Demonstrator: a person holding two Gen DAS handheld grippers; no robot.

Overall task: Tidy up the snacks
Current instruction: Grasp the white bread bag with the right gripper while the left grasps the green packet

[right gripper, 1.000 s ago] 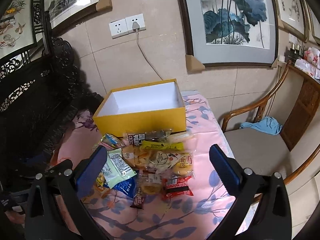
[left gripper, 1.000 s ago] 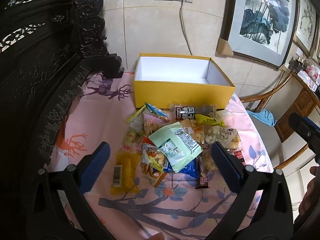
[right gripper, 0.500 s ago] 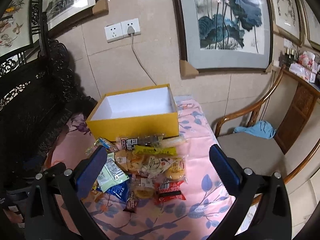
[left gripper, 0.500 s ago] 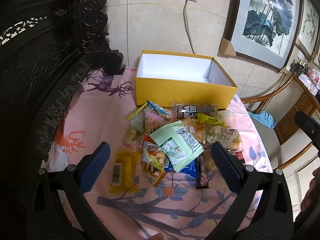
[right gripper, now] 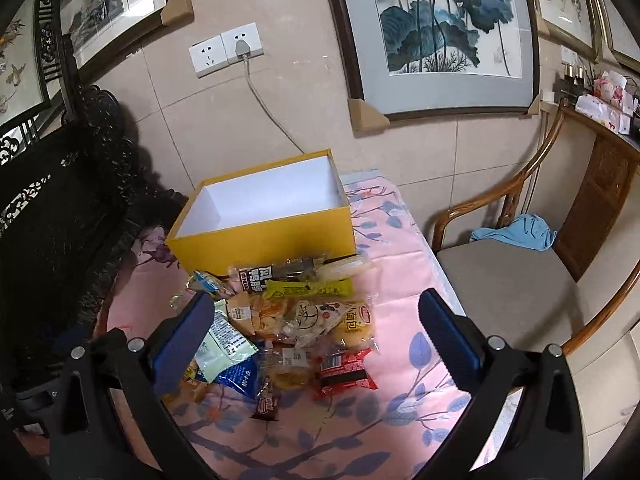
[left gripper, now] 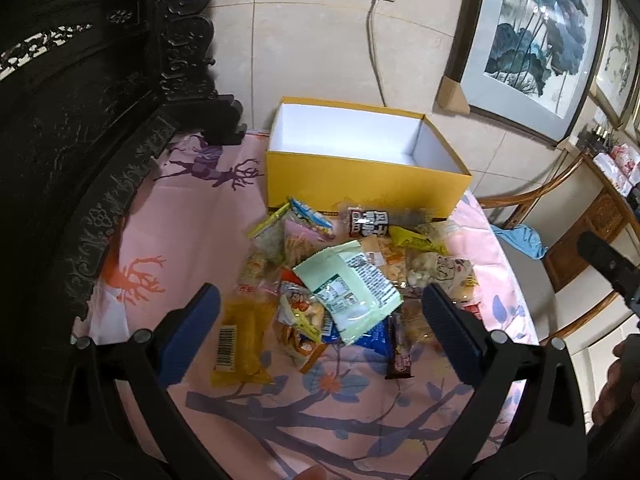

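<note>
Left claw [left gripper: 320,332], right claw [right gripper: 316,332], black frames, blue pads, silver screws

Your path to the yellow box [left gripper: 360,184] at 12 o'clock is blocked low by the snack pile [left gripper: 340,280]; go over it. Carved dark furniture [left gripper: 80,140] walls off 9 o'clock. Bare tablecloth [right gripper: 400,300] at 3 o'clock.

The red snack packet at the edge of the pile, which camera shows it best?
The right wrist view. There the red snack packet lies in the open at the pile's near right edge, between the open fingers of the right gripper. In the left wrist view only a red sliver shows, mostly hidden behind the left gripper's finger.
</note>
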